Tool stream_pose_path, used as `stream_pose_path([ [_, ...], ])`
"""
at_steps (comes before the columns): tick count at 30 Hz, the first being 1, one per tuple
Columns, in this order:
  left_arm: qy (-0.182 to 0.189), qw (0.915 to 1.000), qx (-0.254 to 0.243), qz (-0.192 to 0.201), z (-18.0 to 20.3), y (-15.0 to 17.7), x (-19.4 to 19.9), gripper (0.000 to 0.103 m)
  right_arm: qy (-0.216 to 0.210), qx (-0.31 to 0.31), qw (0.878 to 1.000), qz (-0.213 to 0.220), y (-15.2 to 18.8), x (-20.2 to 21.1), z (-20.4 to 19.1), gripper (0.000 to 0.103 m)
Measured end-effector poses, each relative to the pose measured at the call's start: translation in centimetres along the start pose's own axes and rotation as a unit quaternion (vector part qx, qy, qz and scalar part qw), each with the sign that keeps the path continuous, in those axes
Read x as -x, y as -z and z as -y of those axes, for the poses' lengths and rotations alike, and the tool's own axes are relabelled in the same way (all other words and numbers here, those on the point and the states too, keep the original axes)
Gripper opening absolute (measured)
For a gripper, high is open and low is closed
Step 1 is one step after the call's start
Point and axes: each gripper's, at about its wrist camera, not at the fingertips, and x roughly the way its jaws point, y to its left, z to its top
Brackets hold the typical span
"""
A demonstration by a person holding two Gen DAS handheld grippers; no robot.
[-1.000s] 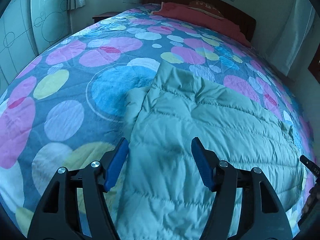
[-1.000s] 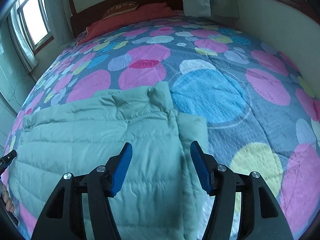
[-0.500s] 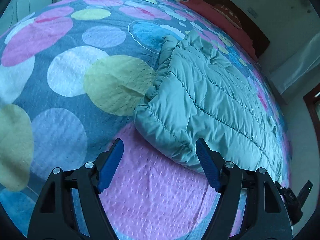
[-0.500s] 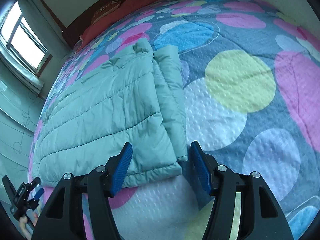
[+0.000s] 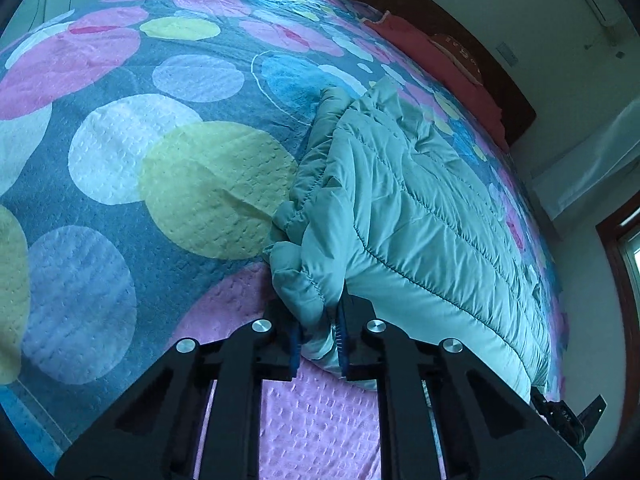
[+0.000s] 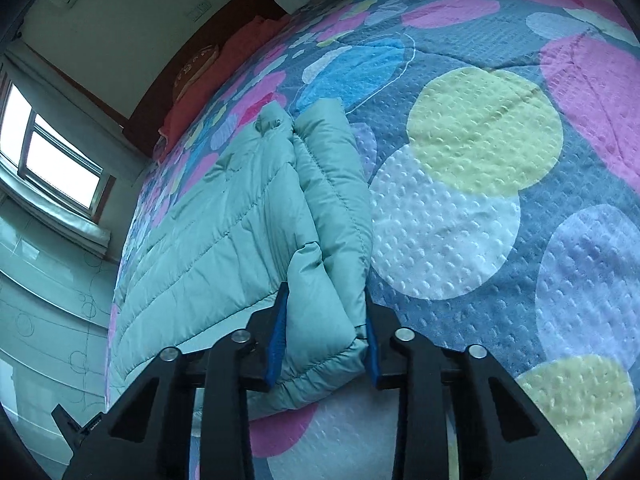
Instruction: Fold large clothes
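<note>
A pale green quilted puffer jacket (image 5: 420,216) lies folded lengthwise on a bed; it also shows in the right wrist view (image 6: 240,232). My left gripper (image 5: 318,338) is shut on the jacket's near left corner, fabric bunched between the blue pads. My right gripper (image 6: 324,336) is closed around the jacket's near right corner, where the folded sleeve edge (image 6: 332,184) ends; the thick hem fills the gap between the pads. The far collar end (image 6: 272,116) rests flat on the bed.
The bed's quilt (image 5: 120,160) has large coloured circles. A red pillow (image 5: 432,60) and wooden headboard (image 5: 516,100) are at the far end. A window (image 6: 48,152) is on one wall. The other gripper's tip (image 5: 568,416) shows at the lower right.
Both grippers dropped from above the jacket to its near hem and closed on the two near corners. The hem is now bunched between the pads.
</note>
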Motion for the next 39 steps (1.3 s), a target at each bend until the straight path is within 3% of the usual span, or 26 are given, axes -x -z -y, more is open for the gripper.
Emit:
stream_pose_path([
  [8,-0.012,0.9994,-0.032,0.006,0.5,0.9,1.8,0.008,-0.01,0.005,1.0,0.007,0.5,1.5,0.1,0.017],
  [39,-0.022,0.9987,-0.045,-0.011,-5.0,11.0,12.3,0.008,-0.015,0.015,1.0,-0.018,8.7,10.8,4.8,0.016],
])
